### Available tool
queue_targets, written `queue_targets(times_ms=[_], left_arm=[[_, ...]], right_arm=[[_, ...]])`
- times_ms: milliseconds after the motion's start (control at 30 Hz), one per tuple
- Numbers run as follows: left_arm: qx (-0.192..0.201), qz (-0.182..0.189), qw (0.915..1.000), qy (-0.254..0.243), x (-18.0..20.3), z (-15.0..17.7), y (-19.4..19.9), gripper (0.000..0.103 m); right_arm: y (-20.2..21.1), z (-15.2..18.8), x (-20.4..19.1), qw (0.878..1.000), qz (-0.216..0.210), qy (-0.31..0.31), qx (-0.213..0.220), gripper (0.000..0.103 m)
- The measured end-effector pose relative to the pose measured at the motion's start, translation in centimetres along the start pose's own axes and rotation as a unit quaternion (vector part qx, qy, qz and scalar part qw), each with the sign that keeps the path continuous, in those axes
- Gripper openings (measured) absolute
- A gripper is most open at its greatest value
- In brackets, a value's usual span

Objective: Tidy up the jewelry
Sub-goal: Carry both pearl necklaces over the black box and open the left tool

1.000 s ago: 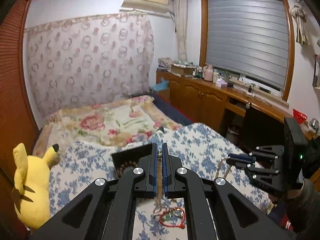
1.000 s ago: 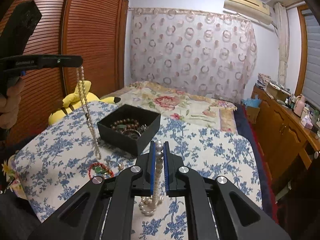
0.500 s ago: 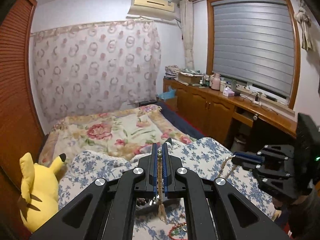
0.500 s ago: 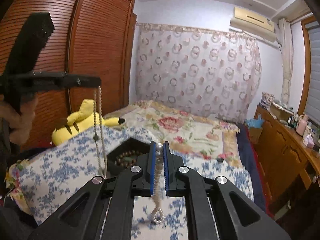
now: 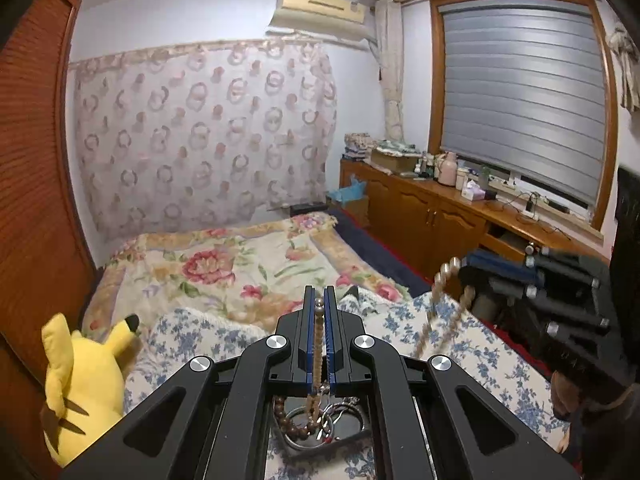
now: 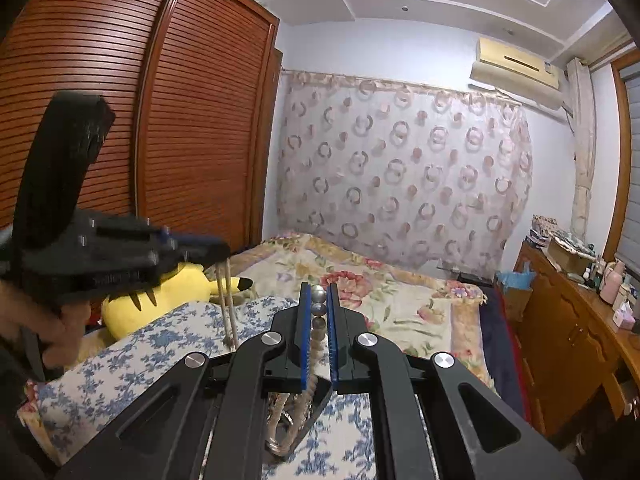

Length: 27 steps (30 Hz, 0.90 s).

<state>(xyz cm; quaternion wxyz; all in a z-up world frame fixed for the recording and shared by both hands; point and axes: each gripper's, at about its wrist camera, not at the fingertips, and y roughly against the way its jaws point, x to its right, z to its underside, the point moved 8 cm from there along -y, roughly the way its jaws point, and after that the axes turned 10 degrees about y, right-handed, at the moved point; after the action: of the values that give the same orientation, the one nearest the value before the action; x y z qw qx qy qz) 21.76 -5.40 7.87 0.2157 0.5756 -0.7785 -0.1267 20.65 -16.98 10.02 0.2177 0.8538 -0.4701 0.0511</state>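
Note:
My left gripper [image 5: 319, 304] is shut on a thin pearl necklace [image 5: 318, 344] that hangs down over the black jewelry box [image 5: 320, 428] below it, which holds brown beads and rings. My right gripper [image 6: 319, 300] is shut on a thicker pearl necklace [image 6: 316, 336] whose strand dangles over the blue-flowered quilt [image 6: 132, 364]. The right gripper [image 5: 480, 268] shows at the right of the left wrist view, its pearls [image 5: 436, 300] swinging. The left gripper [image 6: 216, 248] shows at the left of the right wrist view with its strand [image 6: 226, 300] hanging.
A yellow plush toy [image 5: 80, 380] lies at the bed's left edge by the wooden wardrobe [image 6: 120, 140]. A flowered blanket [image 5: 224, 268] covers the far bed. A wooden cabinet [image 5: 440, 216] with clutter runs under the window on the right.
Both grippers have risen, lifting the necklaces off the quilt. The left gripper now hangs its strand over the jewelry box. The red bracelet on the quilt has gone out of view.

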Motion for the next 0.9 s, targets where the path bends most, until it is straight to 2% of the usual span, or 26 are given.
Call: queue_targets(times_ms=[333, 667, 900], left_arm=[[-0.059, -0.005, 0.9976, 0.037, -3.6, 4.9, -4.5, 0.004], [-0.075, -0.012, 0.9964, 0.037, -4.5, 7.2, -4.7, 0.004], [-0.081, -0.017, 0.9959, 0.035, -4.8, 8.0, -4.8, 0.004]], right_arm=[[-5.9, 0.2, 0.0, 1.000, -0.007, 0.000, -0.029, 0.008], [-11.7, 5.7, -1.1, 0.994, -0.031, -0.025, -0.104, 0.008], [-12.7, 7.5, -2.2, 0.991, -0.045, -0.031, -0.123, 0.009]])
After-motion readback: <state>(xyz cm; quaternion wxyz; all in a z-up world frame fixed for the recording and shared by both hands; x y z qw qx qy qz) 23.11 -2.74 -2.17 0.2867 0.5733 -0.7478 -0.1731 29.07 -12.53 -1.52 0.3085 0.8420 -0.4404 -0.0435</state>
